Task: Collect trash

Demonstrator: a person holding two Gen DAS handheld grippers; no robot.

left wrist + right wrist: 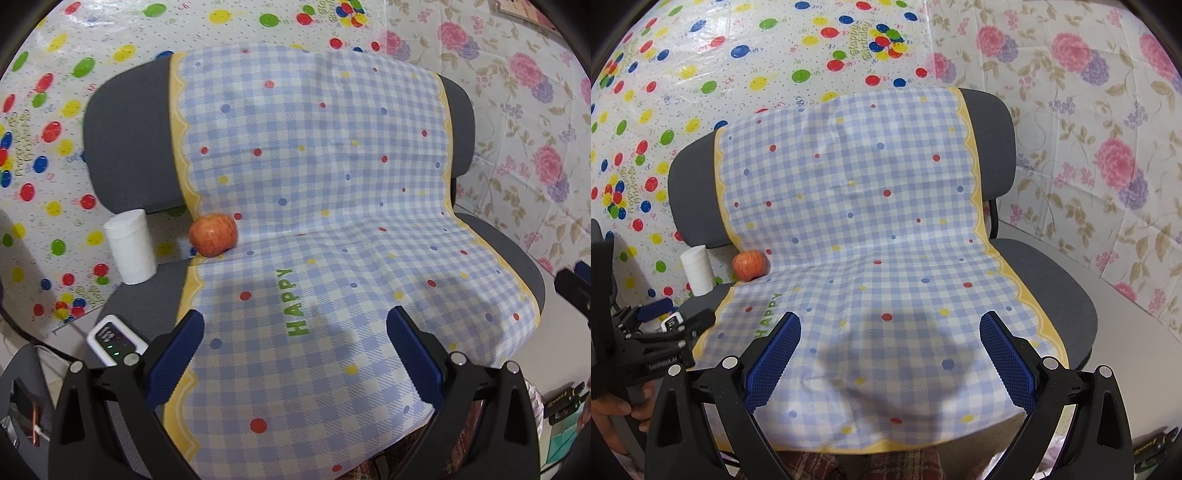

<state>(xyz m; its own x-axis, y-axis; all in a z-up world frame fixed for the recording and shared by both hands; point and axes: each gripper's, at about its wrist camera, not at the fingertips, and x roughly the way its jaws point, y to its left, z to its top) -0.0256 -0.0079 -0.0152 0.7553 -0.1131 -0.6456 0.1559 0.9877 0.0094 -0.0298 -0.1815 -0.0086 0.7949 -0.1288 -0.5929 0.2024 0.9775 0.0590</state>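
A white paper cup (130,252) (697,270) stands upright at the back left corner of the chair seat. Just right of it a red-orange apple (213,235) (750,265) rests at the crease of seat and backrest. My left gripper (295,345) is open above the front of the seat, nothing between its blue pads (176,356). My right gripper (891,350) is open too, over the front middle of the seat. The left gripper also shows in the right wrist view (663,325), held by a hand at the far left.
A grey chair (122,147) (1052,291) carries a blue-and-white checked cloth (314,192) (857,229) marked HAPPY. A small white device with green lights (114,343) lies at the seat's front left. Balloon-print and flower-print sheets hang behind. A pale floor (1126,332) lies to the right.
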